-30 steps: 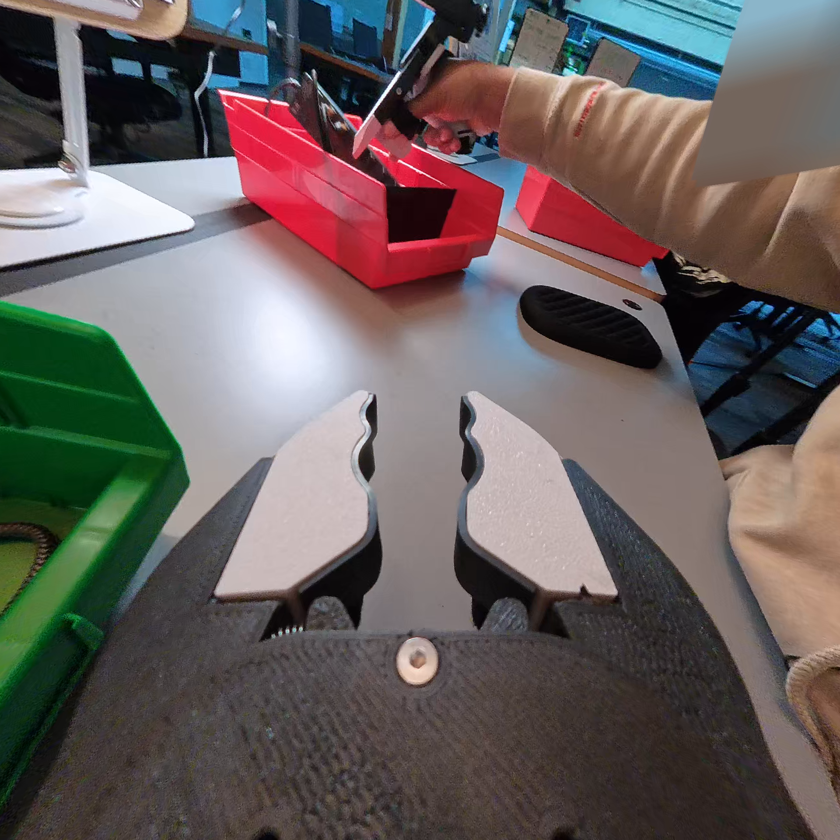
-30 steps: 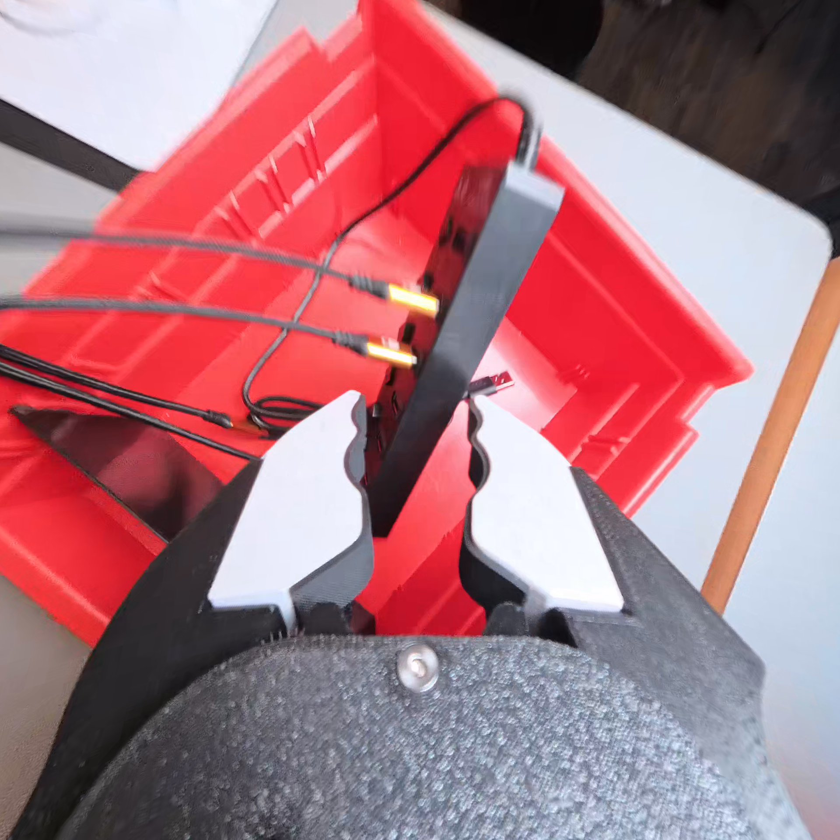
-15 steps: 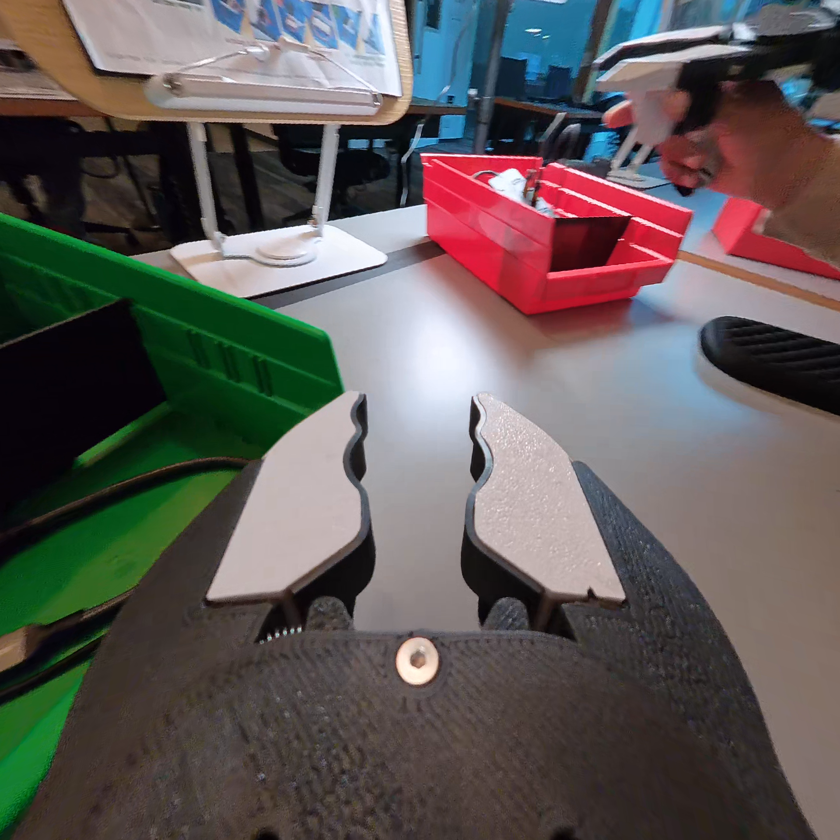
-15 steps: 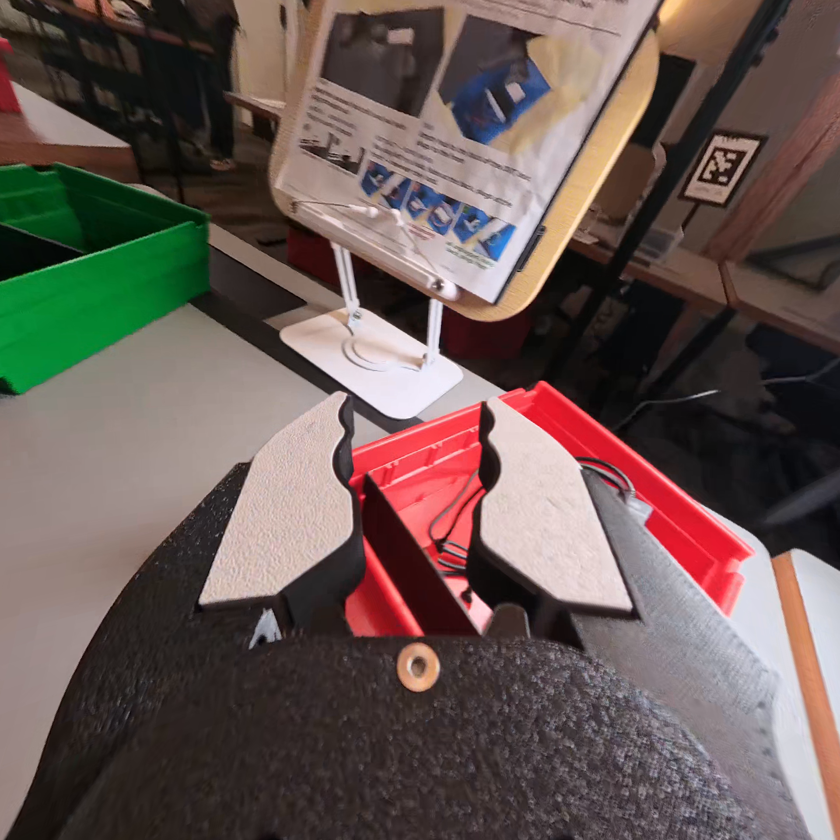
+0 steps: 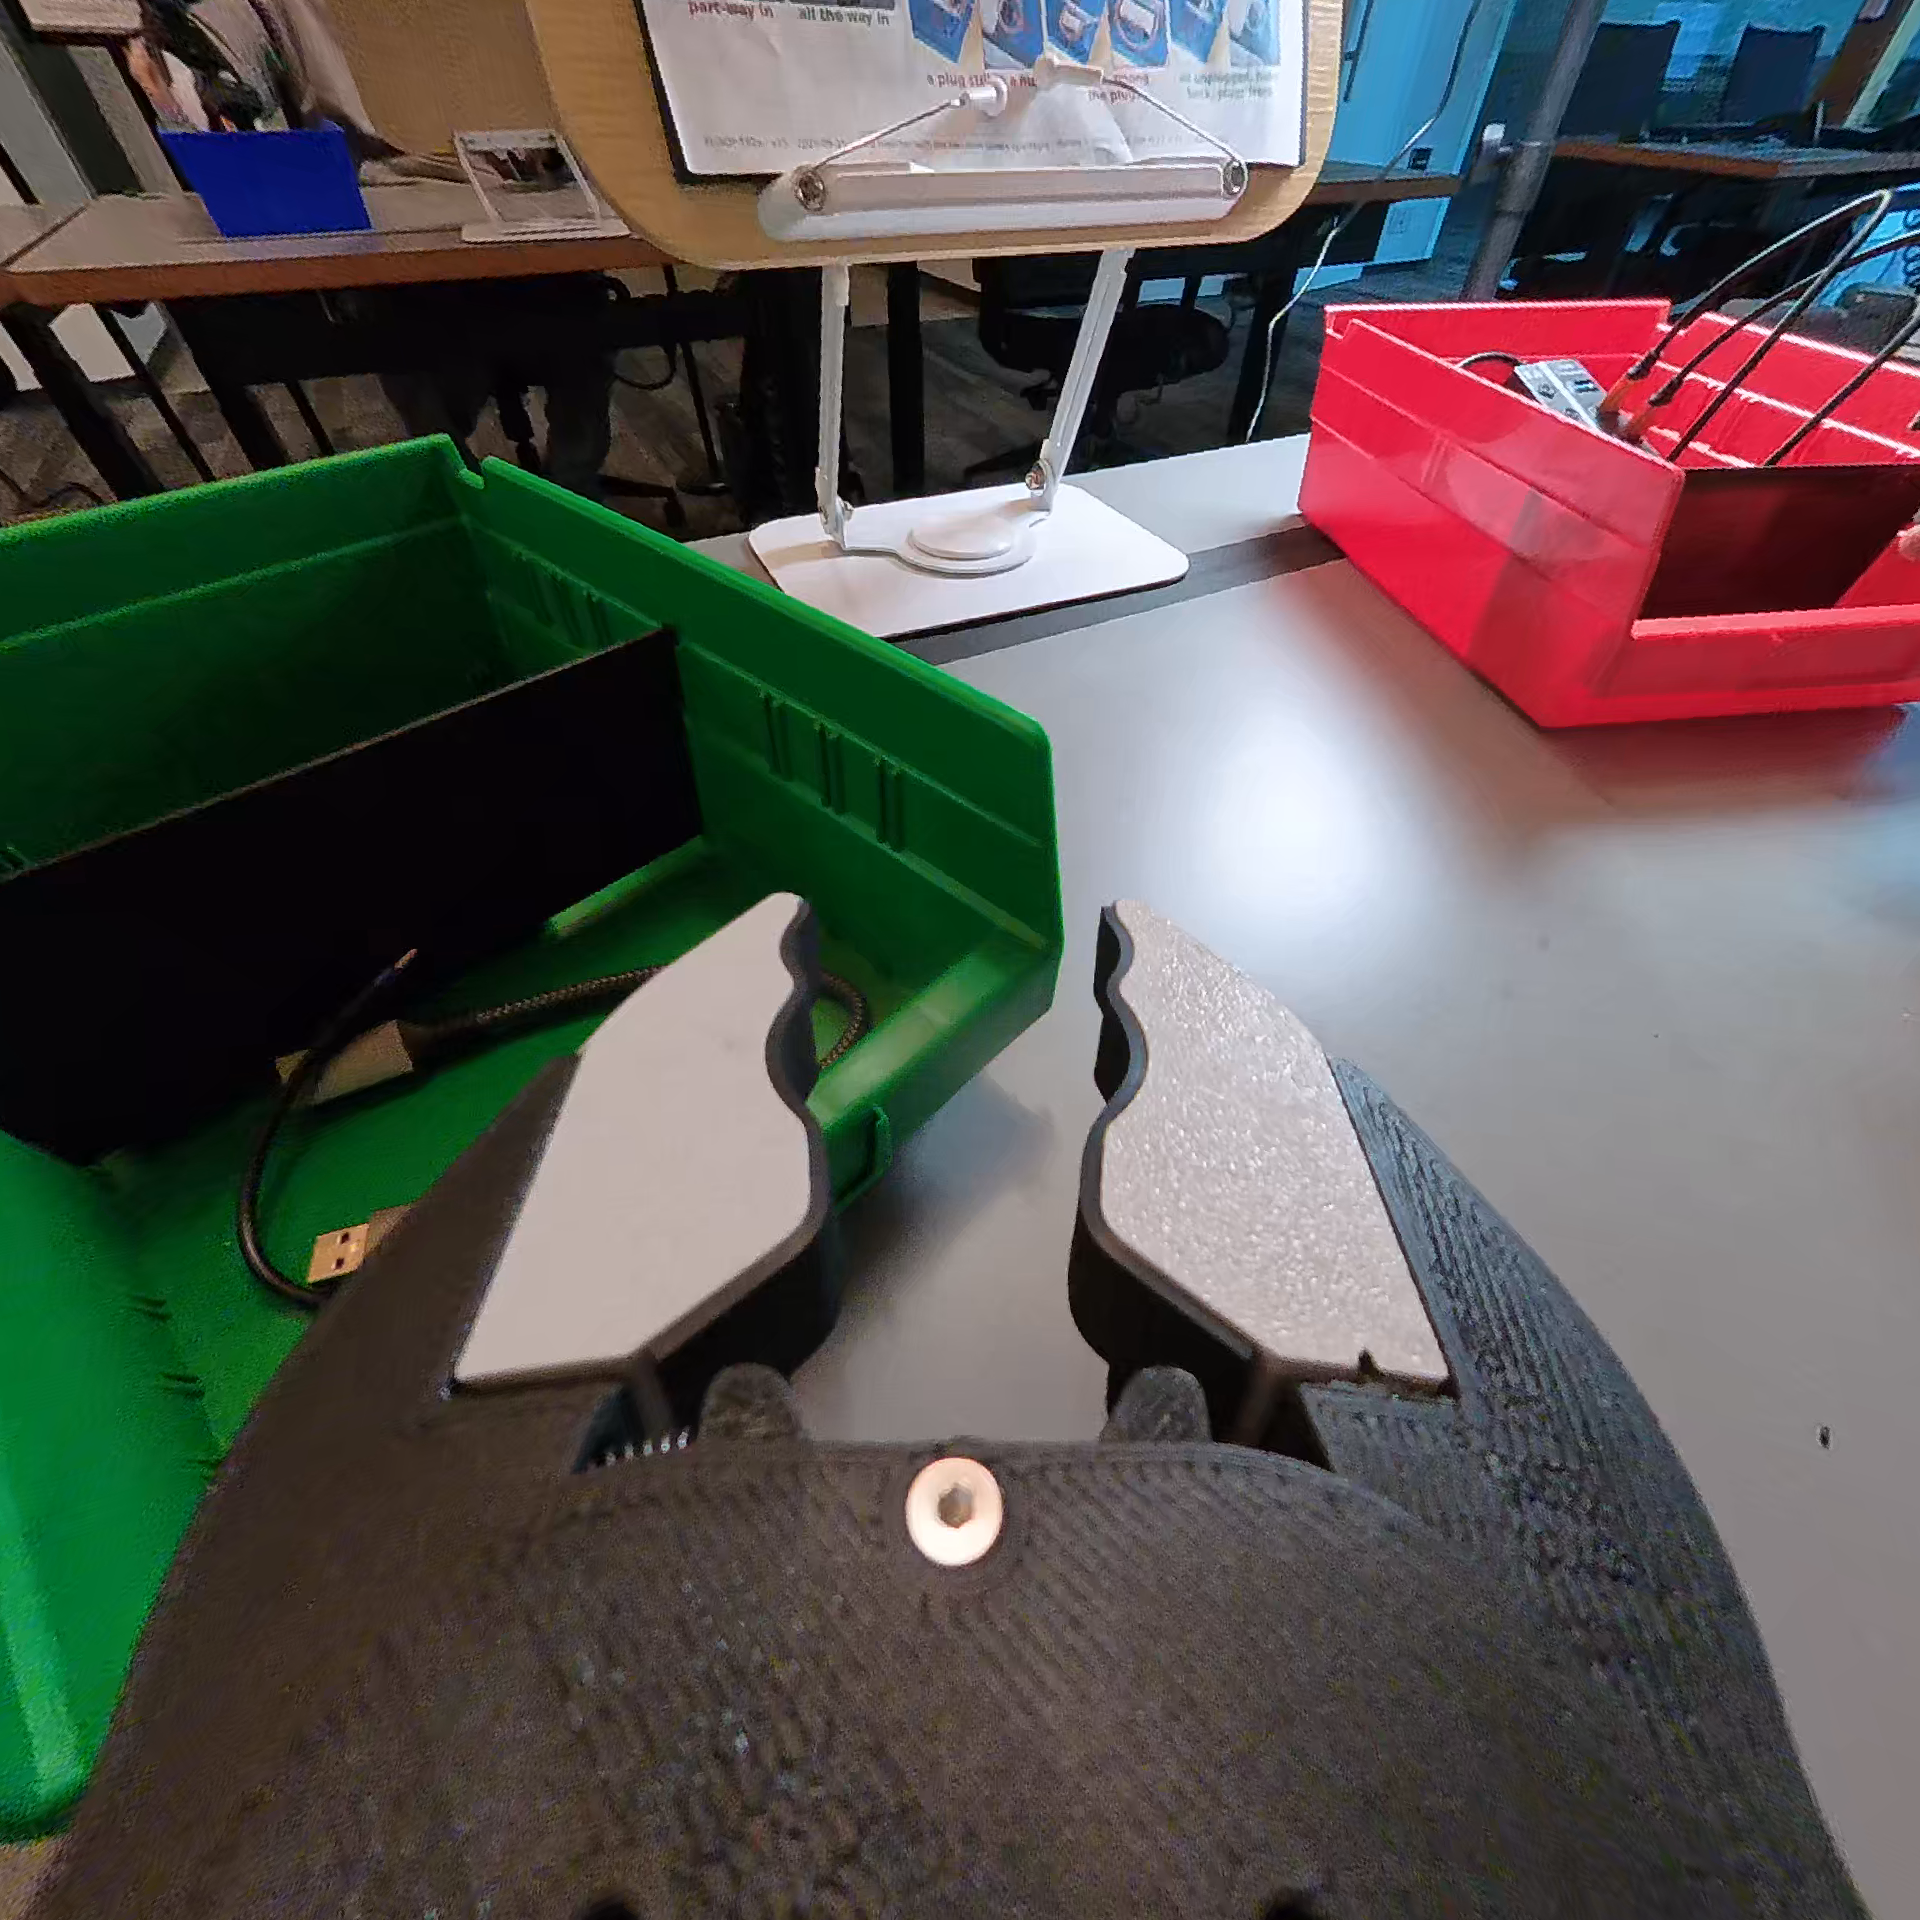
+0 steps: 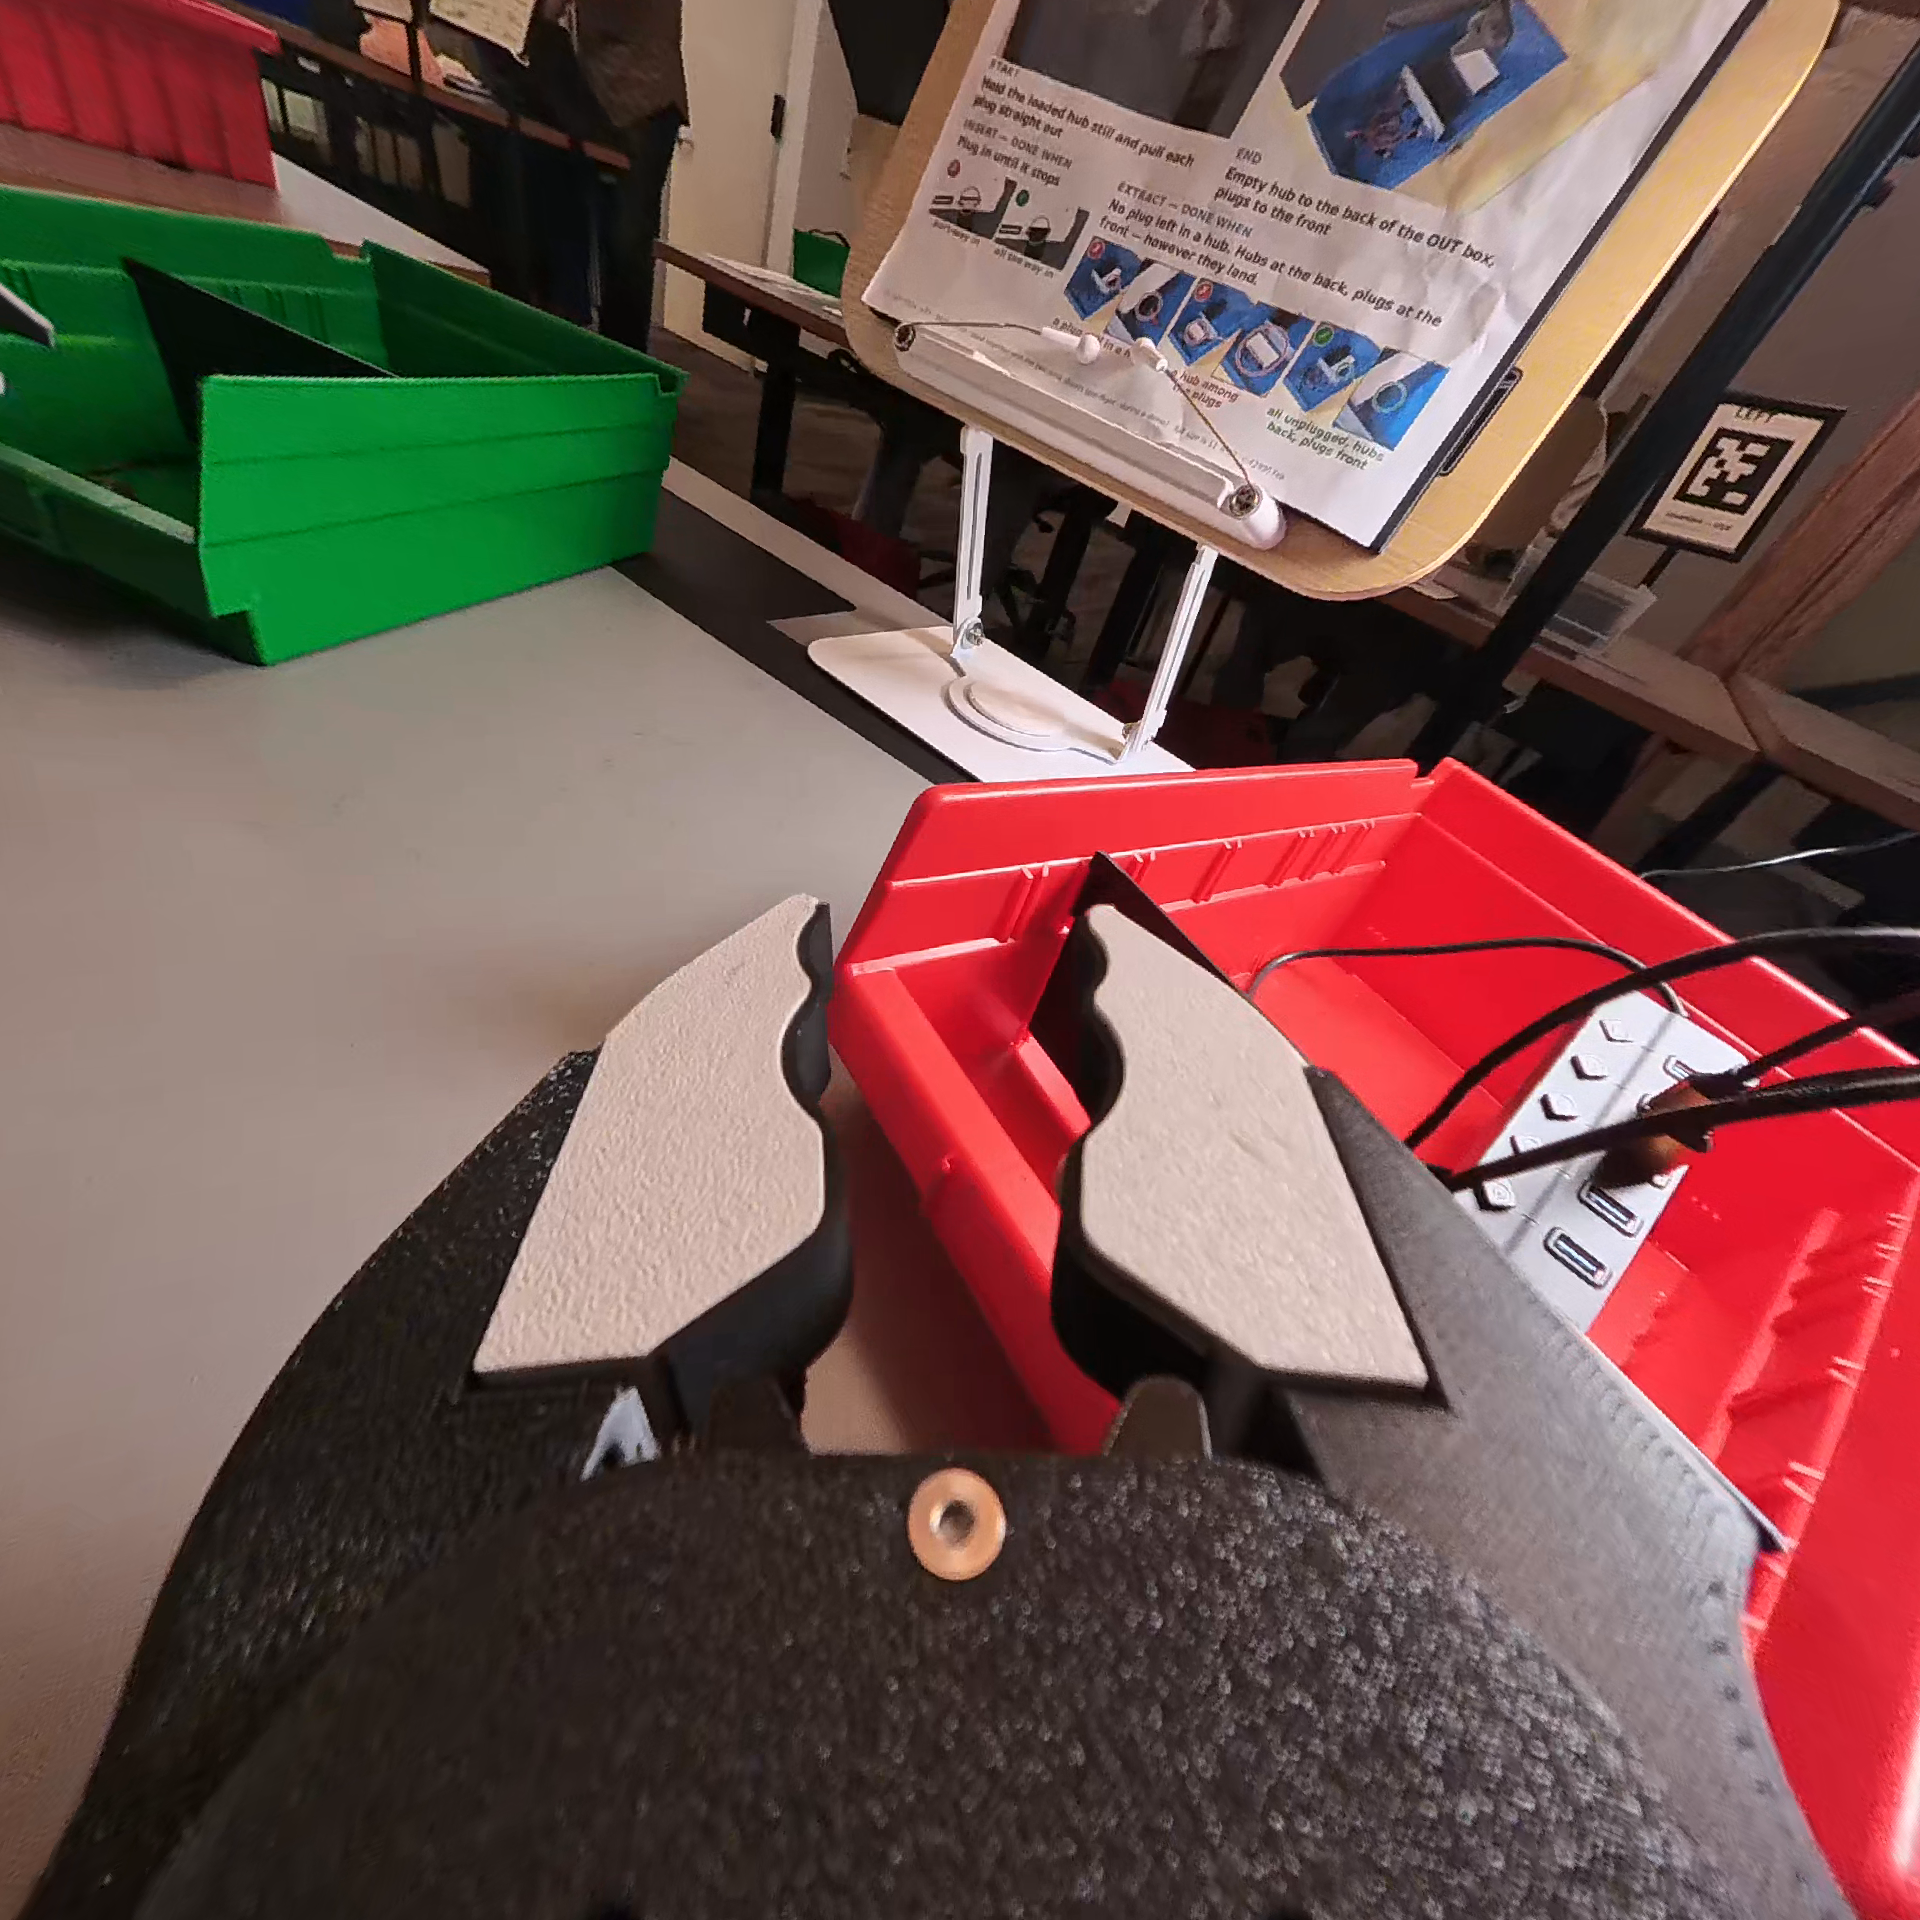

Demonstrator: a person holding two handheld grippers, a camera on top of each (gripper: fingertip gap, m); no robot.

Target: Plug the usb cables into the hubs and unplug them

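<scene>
A grey USB hub (image 6: 1600, 1153) lies in the red bin (image 6: 1143, 831) with black cables (image 6: 1558, 1039) plugged into it; it also shows far off in the left wrist view (image 5: 1558, 387). My right gripper (image 6: 951, 977) is open and empty, hovering at the red bin's near left corner. The green bin (image 5: 883, 758) holds a black divider (image 5: 343, 852) and a loose cable with a USB plug (image 5: 338, 1252). My left gripper (image 5: 951, 966) is open and empty, just above the green bin's right front corner.
A white stand (image 5: 966, 561) holding a wooden board with an instruction sheet (image 6: 1195, 229) stands at the table's far edge between the bins. The grey table (image 5: 1455, 987) stretches between the green bin (image 6: 416, 478) and the red bin (image 5: 1558, 582).
My right gripper let go of the hub, which now lies in the red bin, and drew back to the bin's corner. My left gripper swung left toward the green bin.
</scene>
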